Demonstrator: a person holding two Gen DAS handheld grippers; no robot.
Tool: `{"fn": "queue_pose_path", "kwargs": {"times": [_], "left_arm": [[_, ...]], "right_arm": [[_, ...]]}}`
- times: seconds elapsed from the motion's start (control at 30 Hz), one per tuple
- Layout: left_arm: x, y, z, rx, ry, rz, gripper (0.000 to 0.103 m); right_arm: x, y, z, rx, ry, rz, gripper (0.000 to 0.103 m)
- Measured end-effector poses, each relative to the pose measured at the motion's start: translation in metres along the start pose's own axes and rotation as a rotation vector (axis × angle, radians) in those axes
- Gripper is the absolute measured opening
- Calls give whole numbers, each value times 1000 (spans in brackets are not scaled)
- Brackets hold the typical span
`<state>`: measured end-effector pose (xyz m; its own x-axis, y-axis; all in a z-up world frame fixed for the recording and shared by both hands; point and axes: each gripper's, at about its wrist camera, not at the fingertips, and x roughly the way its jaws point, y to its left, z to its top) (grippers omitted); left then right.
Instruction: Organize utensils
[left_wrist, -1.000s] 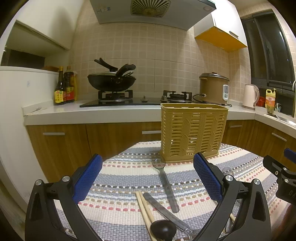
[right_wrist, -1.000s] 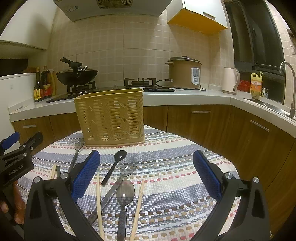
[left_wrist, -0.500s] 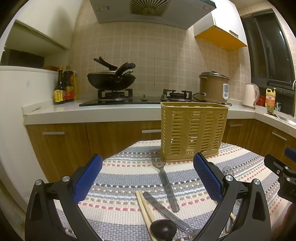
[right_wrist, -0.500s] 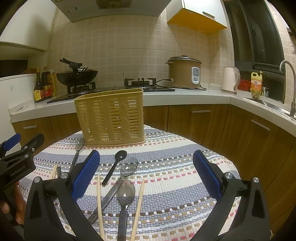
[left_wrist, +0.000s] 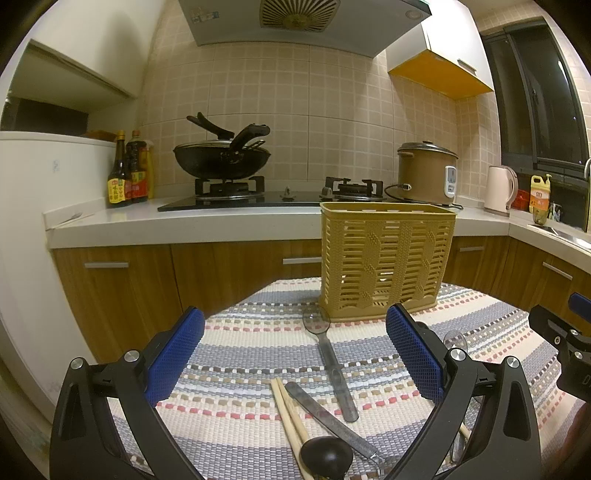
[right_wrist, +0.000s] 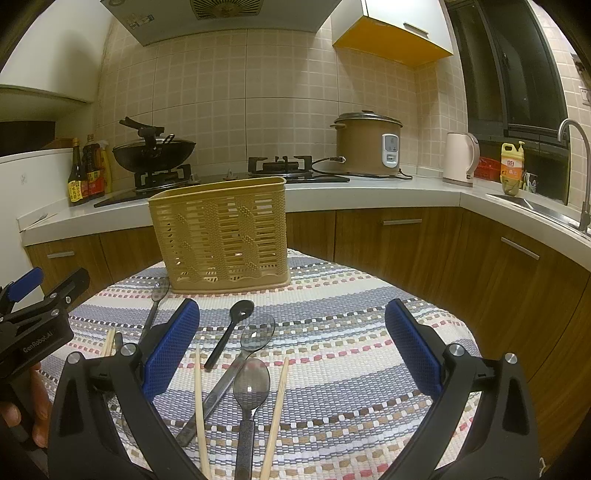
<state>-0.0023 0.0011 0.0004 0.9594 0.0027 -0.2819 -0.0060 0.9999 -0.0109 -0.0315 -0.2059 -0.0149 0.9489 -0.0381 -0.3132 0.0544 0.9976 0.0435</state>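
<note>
1. Left gripper (left_wrist: 293, 354) hangs spread and empty over a spoon (left_wrist: 334, 363) and chopsticks (left_wrist: 291, 424) on the mat (left_wrist: 240, 339).
2. Basket (right_wrist: 221, 236) stands upright at the far edge, seemingly empty; judging by that, sorting has not begun.
3. Right gripper (right_wrist: 291, 347) is spread, empty, above two spoons (right_wrist: 251, 387) and chopsticks (right_wrist: 199, 406). Next: lower, pinch one handle.

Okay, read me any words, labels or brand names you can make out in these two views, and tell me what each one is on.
"GenRobot.AI": white lettering on the black body of the left gripper, seen in the right wrist view.
Red-and-yellow labels on the dark sauce bottles beside the black wok: too small to read.
Orange label on the yellow detergent bottle by the sink: blurred.
White control panel on the brown rice cooker: unreadable.
</note>
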Motion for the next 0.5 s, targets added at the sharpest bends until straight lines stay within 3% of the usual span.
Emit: {"fn": "queue_pose_path", "kwargs": {"times": [0.5], "left_arm": [[1,-1,-1,1,4,0,96]], "right_arm": [[0,1,-1,-4,2,1,95]]}}
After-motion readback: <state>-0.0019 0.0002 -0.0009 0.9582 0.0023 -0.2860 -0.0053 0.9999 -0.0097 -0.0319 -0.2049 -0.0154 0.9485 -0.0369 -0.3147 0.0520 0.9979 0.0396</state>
